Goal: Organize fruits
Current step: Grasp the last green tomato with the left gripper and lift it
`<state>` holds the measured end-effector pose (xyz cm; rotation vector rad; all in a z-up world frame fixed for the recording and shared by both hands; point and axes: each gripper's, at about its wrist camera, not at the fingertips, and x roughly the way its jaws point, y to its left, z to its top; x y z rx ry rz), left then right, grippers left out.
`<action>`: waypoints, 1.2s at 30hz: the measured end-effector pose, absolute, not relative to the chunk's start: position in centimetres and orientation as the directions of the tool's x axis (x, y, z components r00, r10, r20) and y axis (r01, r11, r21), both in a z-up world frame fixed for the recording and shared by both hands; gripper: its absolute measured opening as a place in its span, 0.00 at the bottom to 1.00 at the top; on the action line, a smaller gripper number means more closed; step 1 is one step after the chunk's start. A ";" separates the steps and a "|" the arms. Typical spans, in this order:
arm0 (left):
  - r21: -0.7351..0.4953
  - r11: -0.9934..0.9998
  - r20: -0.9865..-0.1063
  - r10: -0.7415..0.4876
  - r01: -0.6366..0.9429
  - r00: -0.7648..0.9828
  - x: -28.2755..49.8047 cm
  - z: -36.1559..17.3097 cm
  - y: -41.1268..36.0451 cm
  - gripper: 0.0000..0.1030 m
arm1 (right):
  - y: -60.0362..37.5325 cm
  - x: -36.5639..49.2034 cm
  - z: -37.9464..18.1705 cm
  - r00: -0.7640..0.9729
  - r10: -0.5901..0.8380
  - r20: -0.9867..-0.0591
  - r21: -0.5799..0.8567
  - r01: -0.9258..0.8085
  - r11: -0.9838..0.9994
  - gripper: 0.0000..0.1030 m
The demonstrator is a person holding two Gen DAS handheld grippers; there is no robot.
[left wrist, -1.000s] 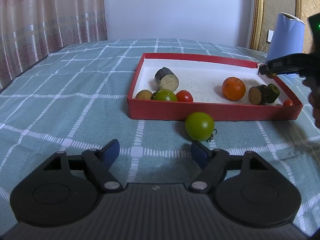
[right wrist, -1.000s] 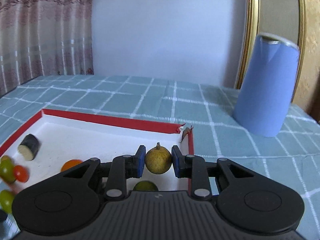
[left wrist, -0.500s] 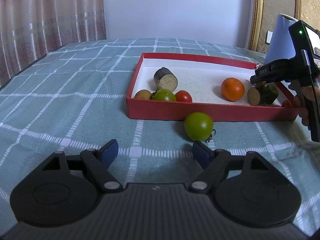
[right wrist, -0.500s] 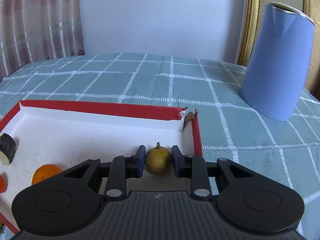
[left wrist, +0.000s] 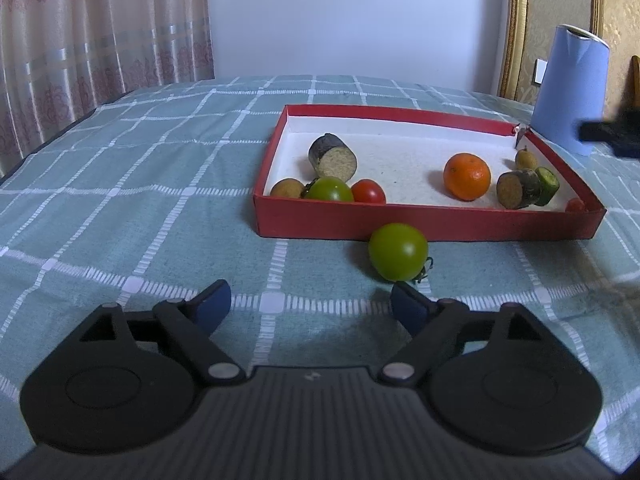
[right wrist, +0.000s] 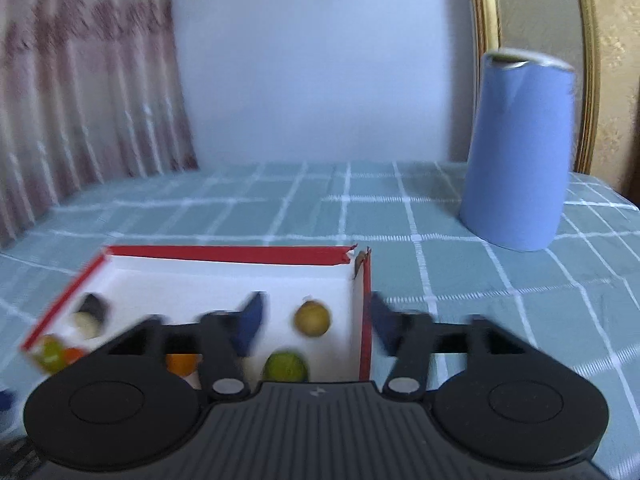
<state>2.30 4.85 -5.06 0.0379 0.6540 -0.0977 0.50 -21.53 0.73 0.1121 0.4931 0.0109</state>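
My left gripper (left wrist: pixel 306 306) hangs spread wide; the loose green tomato (left wrist: pixel 398 251) at one o'clock touches the red tray (left wrist: pixel 428 222) wall and might roll if nudged. Beyond, the tray holds tomatoes, an orange (left wrist: pixel 467 176) and cut pieces. My right gripper (right wrist: pixel 316 322) gapes empty above the small brown fruit (right wrist: pixel 313 318).

This looks like a room in a home. A table is spread with a teal checked tablecloth (left wrist: pixel 160 208), and a pink patterned curtain (left wrist: pixel 100 32) hangs at its left beside a plain white wall (left wrist: pixel 352 20). A gilded frame (left wrist: pixel 516 28) and gold-patterned wallpaper (left wrist: pixel 618 8) stand behind a blue jug (right wrist: pixel 520 152).
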 end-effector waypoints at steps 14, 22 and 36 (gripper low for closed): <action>0.002 0.991 -0.606 -0.105 0.134 0.788 1.8 -4.1 3.2 0.87 | -19.3 -5.4 -4.1 0.810 0.098 -0.578 0.094 -0.053 0.994 0.77; 0.029 0.988 -0.625 -0.099 0.150 0.775 4.0 -4.4 1.1 0.77 | -21.3 -5.3 -5.3 0.810 0.112 -0.576 0.184 -0.005 0.983 0.77; 0.018 0.979 -0.605 -0.150 0.202 0.782 3.8 -4.6 0.5 0.33 | -19.1 -4.8 -5.7 0.785 0.029 -0.619 0.033 -0.011 0.999 0.82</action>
